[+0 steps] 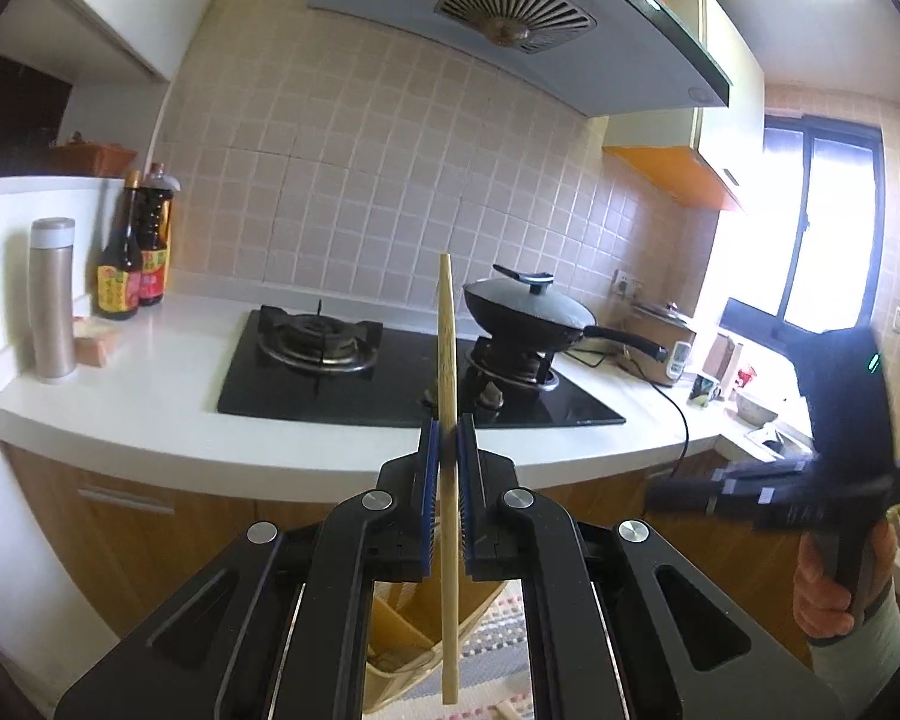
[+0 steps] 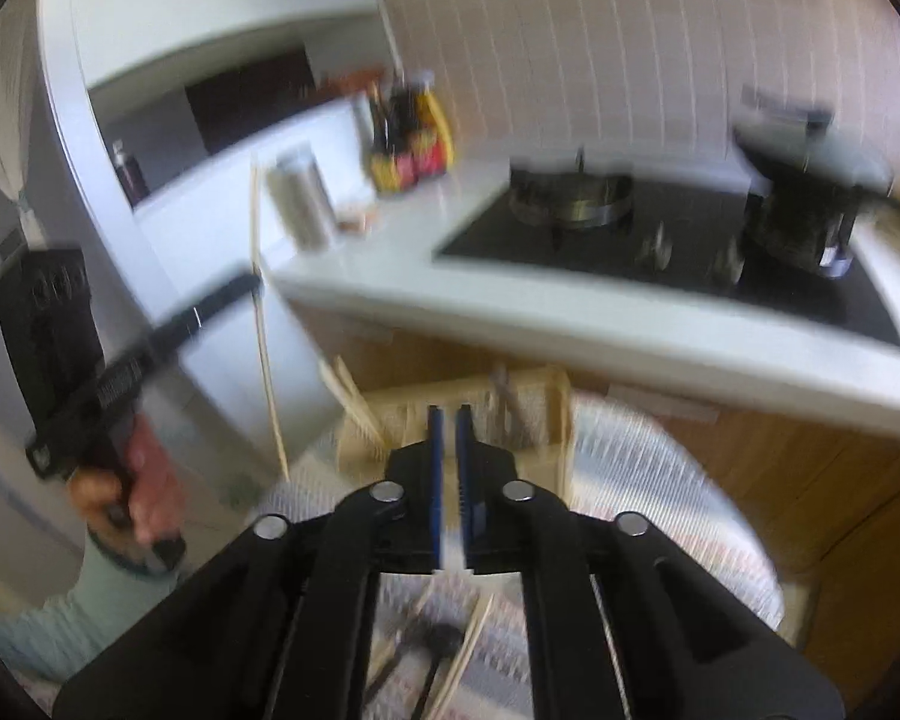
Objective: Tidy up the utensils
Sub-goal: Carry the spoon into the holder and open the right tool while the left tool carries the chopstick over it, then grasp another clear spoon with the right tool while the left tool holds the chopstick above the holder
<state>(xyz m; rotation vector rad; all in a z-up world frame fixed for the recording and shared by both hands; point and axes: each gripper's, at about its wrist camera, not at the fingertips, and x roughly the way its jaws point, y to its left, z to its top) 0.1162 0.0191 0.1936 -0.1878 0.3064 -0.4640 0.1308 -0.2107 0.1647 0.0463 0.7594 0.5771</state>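
- We hold one chopstick (image 1: 448, 420) clamped in the left gripper (image 1: 448, 438), in the air in front of the counter (image 1: 150, 396) and above a wooden utensil rack (image 2: 450, 420).
- It looks light, stiff and smooth; gripped near its middle, it could pivot or slip.
- Its long axis stands almost upright, one end up towards the hob, the other down towards the rack.
- The right gripper (image 2: 450, 420) holds nothing; its fingers stand slightly apart over the rack, where more utensils sit, blurred.
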